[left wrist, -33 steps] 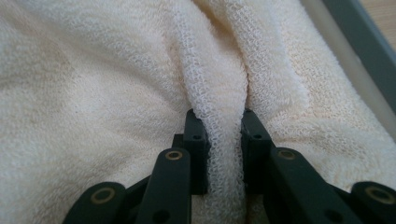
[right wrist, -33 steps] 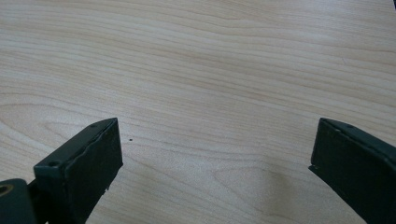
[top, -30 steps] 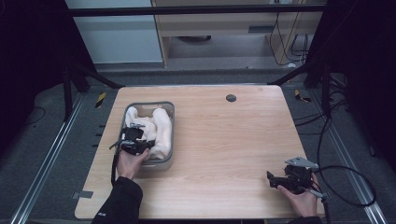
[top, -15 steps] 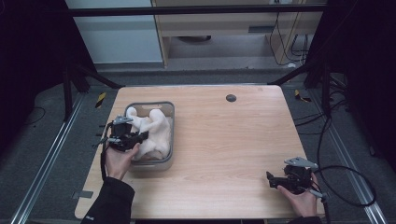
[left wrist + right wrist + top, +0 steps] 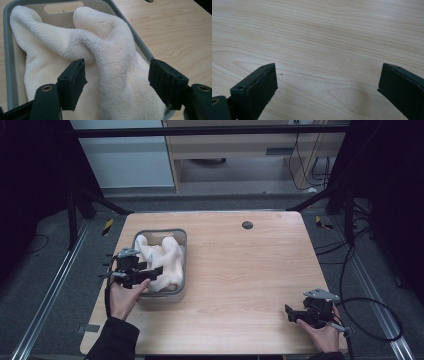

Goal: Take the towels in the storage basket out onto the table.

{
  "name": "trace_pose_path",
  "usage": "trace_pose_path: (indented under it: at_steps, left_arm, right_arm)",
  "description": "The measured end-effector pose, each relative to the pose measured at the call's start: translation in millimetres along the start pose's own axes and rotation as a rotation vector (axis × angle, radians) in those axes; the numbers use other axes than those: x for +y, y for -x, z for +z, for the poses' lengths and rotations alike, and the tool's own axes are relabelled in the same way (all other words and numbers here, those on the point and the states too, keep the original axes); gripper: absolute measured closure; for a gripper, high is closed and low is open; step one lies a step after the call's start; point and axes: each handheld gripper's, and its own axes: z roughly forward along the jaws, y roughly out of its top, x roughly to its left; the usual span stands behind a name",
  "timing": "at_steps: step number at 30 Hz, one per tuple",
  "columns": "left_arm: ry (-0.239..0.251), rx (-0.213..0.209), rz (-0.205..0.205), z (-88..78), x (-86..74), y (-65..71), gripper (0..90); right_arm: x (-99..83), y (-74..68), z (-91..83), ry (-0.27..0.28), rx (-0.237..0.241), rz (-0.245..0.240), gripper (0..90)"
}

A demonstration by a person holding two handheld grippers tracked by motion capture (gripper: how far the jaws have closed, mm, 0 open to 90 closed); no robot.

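A cream towel [image 5: 162,256] lies crumpled in a grey plastic bin [image 5: 184,262] at the table's left. My left gripper [image 5: 151,273] hovers over the bin's near-left corner and points into it. Its jaws have just been opening and now stand wide apart. In the left gripper view a raised fold of the towel [image 5: 105,50] lies past the gripper [image 5: 117,72], and neither pad presses on it. The bin's rim [image 5: 6,50] runs up the left side. My right gripper [image 5: 291,313] rests near the table's front right corner, open [image 5: 327,80] over bare wood.
The wooden table [image 5: 240,270] has a small dark round hole [image 5: 247,225] near its far edge. A black cable [image 5: 370,312] loops off the right gripper past the table's right edge. Dark frame posts stand around the table.
The left gripper has drawn back to the left and risen a little over the bin, and its jaws have gone from shut to open. The right hand has stayed put.
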Motion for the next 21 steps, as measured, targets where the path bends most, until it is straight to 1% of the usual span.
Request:
trace_pose_path:
  at_steps: [1,2,3,5,6,8,10,11,12,14,16,19,20,21]
  left_arm:
    - [0.005,-0.004,0.010,-5.0,-1.2,3.7,28.1]
    - [0.005,-0.004,0.010,-5.0,-1.2,3.7,26.3]
    - [0.000,-0.013,0.014,-7.1,-2.4,6.5,24.8]
    - [-0.021,-0.029,0.030,-6.0,-5.1,11.8,23.8]
    - [-0.031,-0.028,0.037,-3.6,-6.6,14.2,22.6]
    - [-0.053,-0.018,0.043,4.2,-9.0,16.7,19.9]
    - [-0.086,-0.010,0.032,16.4,-10.9,16.2,17.3]
    - [-0.111,-0.016,0.026,25.0,-12.3,15.8,14.0]
    - [-0.111,-0.016,0.026,25.0,-12.3,15.8,12.6]
    - [-0.150,-0.013,0.018,38.5,-14.4,15.7,11.5]
    - [-0.170,-0.011,0.011,45.3,-15.6,15.8,10.1]
    - [-0.195,0.012,0.018,53.3,-18.2,15.9,8.1]
    - [-0.210,0.023,0.018,58.1,-21.4,15.3,7.2]
    - [-0.210,0.023,0.018,58.1,-21.4,15.3,6.9]
  right_arm:
    - [0.0,0.0,0.1,0.000,0.000,0.000,2.1]
    - [-0.1,-0.1,0.2,0.000,0.001,0.000,2.1]
    - [-0.1,-0.4,0.3,-0.003,0.003,0.001,2.1]
    - [-0.1,-0.4,0.8,-0.006,0.005,-0.003,1.8]
    - [-0.2,-0.6,1.5,-0.009,0.007,-0.003,1.4]
    - [-0.2,-1.1,2.1,-0.015,0.008,-0.005,1.4]
    - [-0.2,-1.0,2.0,-0.015,0.009,-0.005,1.3]
    - [-0.2,-0.6,1.8,-0.014,0.009,-0.006,1.1]
    - [-0.2,-0.6,1.8,-0.014,0.009,-0.006,1.1]
    - [-0.2,-1.0,2.5,-0.020,0.012,-0.001,0.7]
    - [-0.3,-1.4,3.9,-0.031,0.015,-0.008,0.5]
    - [-0.7,-1.8,4.4,-0.036,0.014,-0.015,0.5]
    - [-0.5,-1.7,3.8,-0.031,0.018,-0.008,0.5]
    - [-0.5,-1.7,3.8,-0.031,0.018,-0.008,0.5]
